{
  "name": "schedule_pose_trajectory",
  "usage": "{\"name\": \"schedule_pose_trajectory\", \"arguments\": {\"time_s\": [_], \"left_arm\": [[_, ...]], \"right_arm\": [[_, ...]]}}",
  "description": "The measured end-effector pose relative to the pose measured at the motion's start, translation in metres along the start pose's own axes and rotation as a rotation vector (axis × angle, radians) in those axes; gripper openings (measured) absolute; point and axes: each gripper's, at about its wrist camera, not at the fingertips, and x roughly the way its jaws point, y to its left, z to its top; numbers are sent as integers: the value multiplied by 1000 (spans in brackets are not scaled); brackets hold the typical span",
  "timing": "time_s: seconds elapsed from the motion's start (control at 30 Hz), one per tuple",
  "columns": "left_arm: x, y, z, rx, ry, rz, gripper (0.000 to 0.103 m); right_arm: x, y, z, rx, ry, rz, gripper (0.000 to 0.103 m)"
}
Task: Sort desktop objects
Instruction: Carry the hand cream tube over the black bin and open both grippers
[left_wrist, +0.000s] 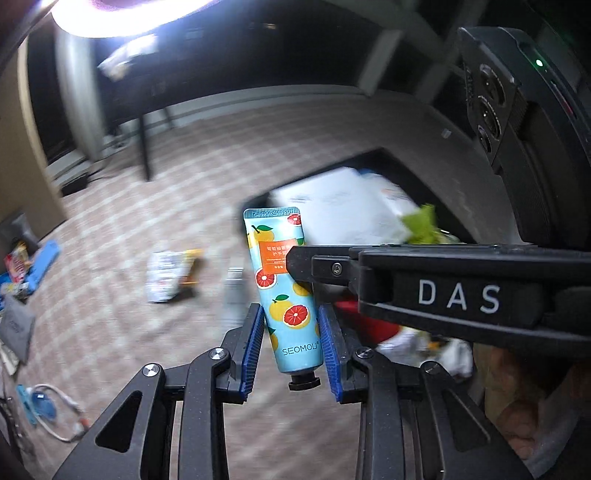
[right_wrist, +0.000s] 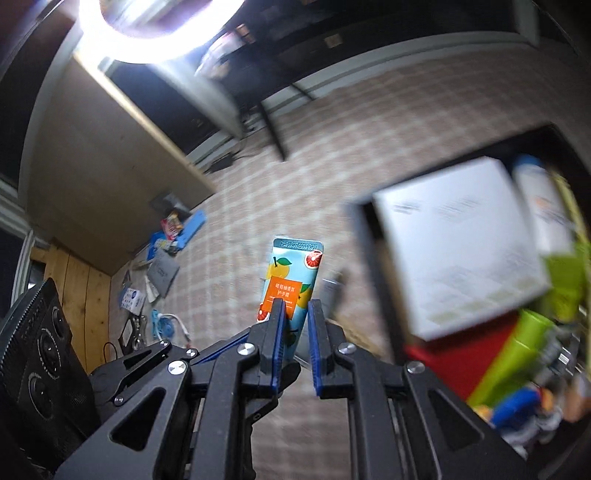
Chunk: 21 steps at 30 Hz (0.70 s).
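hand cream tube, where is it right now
In both wrist views the hand cream tube is held up off the checked cloth, cap end down between the left gripper pads, right gripper pinching its middle, left of the black bin.

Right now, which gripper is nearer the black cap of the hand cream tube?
Left. The left gripper clamps the hand cream tube just above its black cap. The right gripper pinches the tube farther along, around its orange label, away from the cap.
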Motion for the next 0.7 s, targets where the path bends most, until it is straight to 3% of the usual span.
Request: {"name": "schedule_pose_trajectory", "arguments": {"time_s": [0.3,0.53,0.6,0.63,0.7], "left_arm": [[19,-104,2,115,20,-87,29],[32,-154,-1,196,38,-83,29],[38,-159,-1,198,57,-57,38],[40,-158,0,197,66,-42,51],[36,-154,0,194,44,-26,53]], "right_arm": [[-70,-83,-30,87,-66,-71,13],[-97,-124,-41,116,-89,-98,13],[-101,-127,-43,106,-97,-101,13],[-103,-126,-44,103,-102,-124,18],[-106,-124,-44,93,-119,-165,32]]}}
